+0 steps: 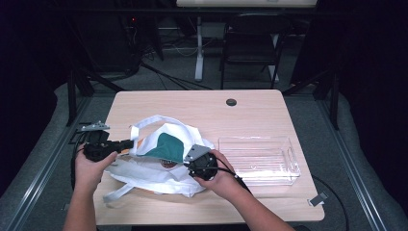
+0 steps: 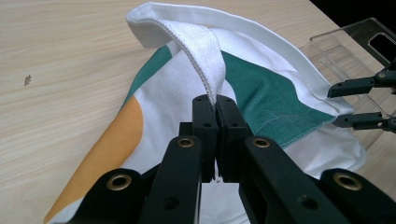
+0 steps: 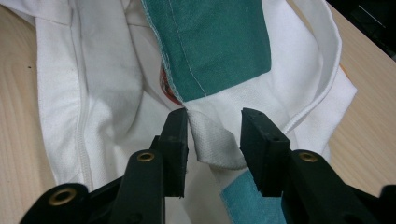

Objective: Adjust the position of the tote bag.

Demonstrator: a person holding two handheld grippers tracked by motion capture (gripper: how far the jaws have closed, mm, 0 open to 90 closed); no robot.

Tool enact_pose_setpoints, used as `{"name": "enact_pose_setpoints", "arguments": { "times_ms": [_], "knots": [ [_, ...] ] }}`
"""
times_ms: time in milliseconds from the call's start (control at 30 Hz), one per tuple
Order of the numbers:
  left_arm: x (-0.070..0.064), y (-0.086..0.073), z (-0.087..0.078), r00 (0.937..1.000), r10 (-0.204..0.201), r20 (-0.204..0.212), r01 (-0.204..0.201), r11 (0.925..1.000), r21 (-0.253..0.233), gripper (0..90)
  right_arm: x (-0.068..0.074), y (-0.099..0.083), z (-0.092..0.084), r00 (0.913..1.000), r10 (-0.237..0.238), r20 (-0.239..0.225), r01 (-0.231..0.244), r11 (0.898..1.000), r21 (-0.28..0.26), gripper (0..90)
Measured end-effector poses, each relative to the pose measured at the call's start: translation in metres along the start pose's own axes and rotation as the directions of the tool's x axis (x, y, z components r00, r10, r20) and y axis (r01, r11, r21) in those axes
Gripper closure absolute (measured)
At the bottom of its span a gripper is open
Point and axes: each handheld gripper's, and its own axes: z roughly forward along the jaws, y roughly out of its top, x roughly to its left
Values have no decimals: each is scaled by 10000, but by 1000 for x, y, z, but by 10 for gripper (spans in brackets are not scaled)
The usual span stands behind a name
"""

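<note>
Left gripper (image 2: 216, 109): black throughout; two flat rectangular jaw blocks are carried on angular linkage arms. Brass-coloured rivets are set at the arm pivots, and small dark screw holes are seen in the blocks and arms. A grey three-cornered plate (image 1: 95, 126) is mounted on top, and a black cable is trailed from the body.

Right gripper (image 3: 214, 140): same black build, with ribbed inner jaw faces and brass-coloured pivot rivets. A grey three-cornered plate (image 1: 195, 152) is fitted on top; a black cable is run back along the forearm.

Person: forearms are bare; no sleeves are seen.
</note>
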Motion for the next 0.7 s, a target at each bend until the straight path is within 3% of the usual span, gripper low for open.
{"name": "enact_pose_setpoints", "arguments": {
  "times_ms": [400,700],
  "knots": [
    [-1,-1,2,10000,61,-53,-61,10000,48,882,-3,3,-4,9998,189,-60,-188,9998,113,774],
    [1,-2,2,10000,24,-86,-24,9999,98,881,-9,10,-8,9986,534,22,-534,9985,-134,815]
  ]
}}
